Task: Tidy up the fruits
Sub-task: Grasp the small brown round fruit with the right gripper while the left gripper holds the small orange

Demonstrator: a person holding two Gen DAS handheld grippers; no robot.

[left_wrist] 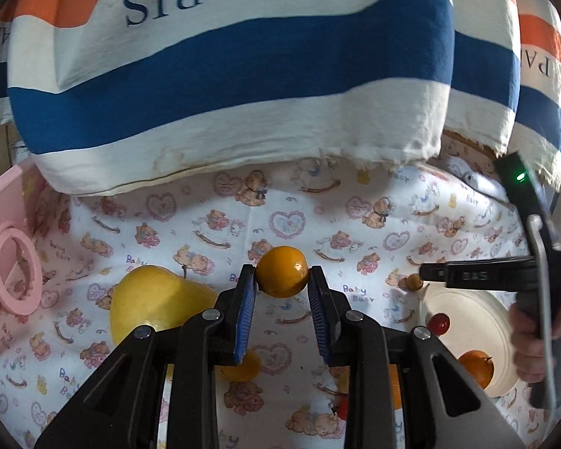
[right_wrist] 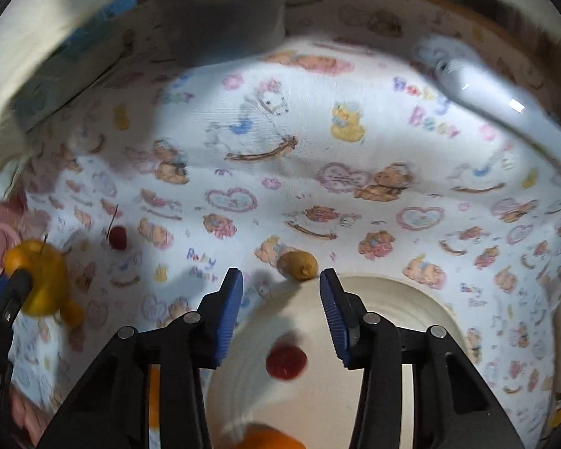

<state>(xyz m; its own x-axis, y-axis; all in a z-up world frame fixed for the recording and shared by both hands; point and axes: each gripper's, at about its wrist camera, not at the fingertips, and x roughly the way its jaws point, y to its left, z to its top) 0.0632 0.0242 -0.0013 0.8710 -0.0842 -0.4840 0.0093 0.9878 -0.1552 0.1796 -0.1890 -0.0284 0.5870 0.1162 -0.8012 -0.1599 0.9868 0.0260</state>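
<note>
Both 2 wrist cameras are looking down close over the printed cloth point(left_wrist: 288, 217), sharing the white plate point(left_wrist: 478, 321) and orange fruit point(left_wrist: 282, 276)

right view blurred | orange point(right_wrist: 269, 439) cut by bottom edge | brown fruit point(right_wrist: 297, 260) unidentifiable

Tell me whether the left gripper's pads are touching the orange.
Touching. The left wrist view shows the left gripper with both blue pads pressed against the orange's sides.
</note>
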